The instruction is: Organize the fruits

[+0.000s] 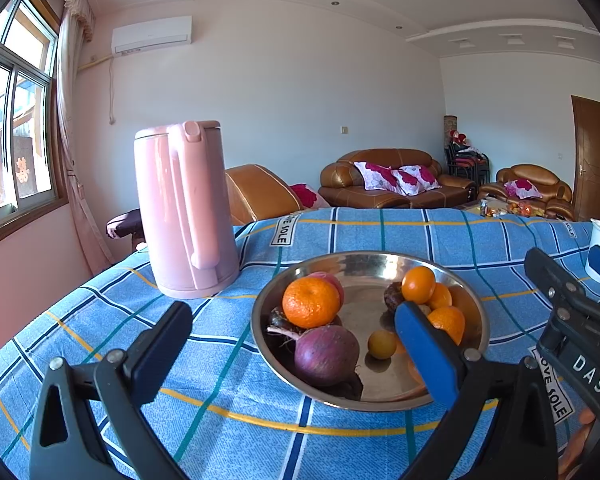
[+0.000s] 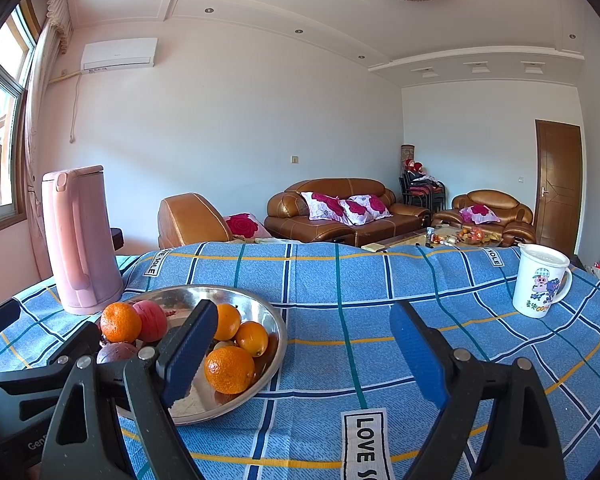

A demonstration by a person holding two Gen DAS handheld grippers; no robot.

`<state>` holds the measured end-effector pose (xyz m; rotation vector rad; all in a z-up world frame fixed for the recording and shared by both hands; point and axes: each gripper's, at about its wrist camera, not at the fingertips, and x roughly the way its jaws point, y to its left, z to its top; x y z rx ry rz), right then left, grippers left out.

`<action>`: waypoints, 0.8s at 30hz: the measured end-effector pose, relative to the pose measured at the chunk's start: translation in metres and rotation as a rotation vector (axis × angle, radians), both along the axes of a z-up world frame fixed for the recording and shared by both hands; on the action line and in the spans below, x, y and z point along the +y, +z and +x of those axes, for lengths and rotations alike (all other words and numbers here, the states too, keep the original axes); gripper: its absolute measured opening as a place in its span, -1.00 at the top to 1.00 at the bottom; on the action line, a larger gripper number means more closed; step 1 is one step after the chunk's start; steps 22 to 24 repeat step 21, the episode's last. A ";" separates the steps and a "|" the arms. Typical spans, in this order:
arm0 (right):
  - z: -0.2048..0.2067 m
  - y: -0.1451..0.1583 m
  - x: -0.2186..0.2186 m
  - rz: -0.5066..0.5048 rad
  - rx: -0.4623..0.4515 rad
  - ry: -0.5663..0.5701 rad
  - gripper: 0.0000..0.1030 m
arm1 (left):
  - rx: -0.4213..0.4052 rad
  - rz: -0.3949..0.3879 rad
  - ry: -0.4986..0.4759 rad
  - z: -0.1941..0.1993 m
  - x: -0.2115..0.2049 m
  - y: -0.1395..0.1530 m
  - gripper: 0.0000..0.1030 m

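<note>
A steel bowl (image 1: 380,264) stands on the blue checked cloth and holds several fruits: a large orange (image 1: 310,301), a red apple behind it, a purple onion-like bulb (image 1: 326,354), a small yellow fruit (image 1: 381,344) and more oranges (image 1: 418,284) at its right side. My left gripper (image 1: 292,344) is open and empty, its fingers straddling the bowl's near side. My right gripper (image 2: 304,344) is open and empty over bare cloth to the right of the bowl (image 2: 268,312); it also shows at the right edge of the left wrist view (image 1: 572,304).
A tall pink kettle (image 1: 184,208) stands at the table's back left, close to the bowl. A white printed mug (image 2: 540,280) stands at the back right. The table's far edge drops off toward brown sofas (image 2: 340,208).
</note>
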<state>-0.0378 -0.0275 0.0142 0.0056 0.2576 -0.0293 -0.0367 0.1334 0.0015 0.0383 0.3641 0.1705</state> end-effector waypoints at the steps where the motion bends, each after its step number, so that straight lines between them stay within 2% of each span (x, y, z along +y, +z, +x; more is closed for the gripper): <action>1: 0.000 0.000 0.000 0.000 0.000 0.000 -0.73 | 0.000 0.001 0.001 0.000 0.000 0.000 -1.00; 24: 0.002 -0.001 0.001 -0.002 0.011 -0.004 -0.73 | -0.004 -0.016 0.007 0.001 0.005 0.001 -1.00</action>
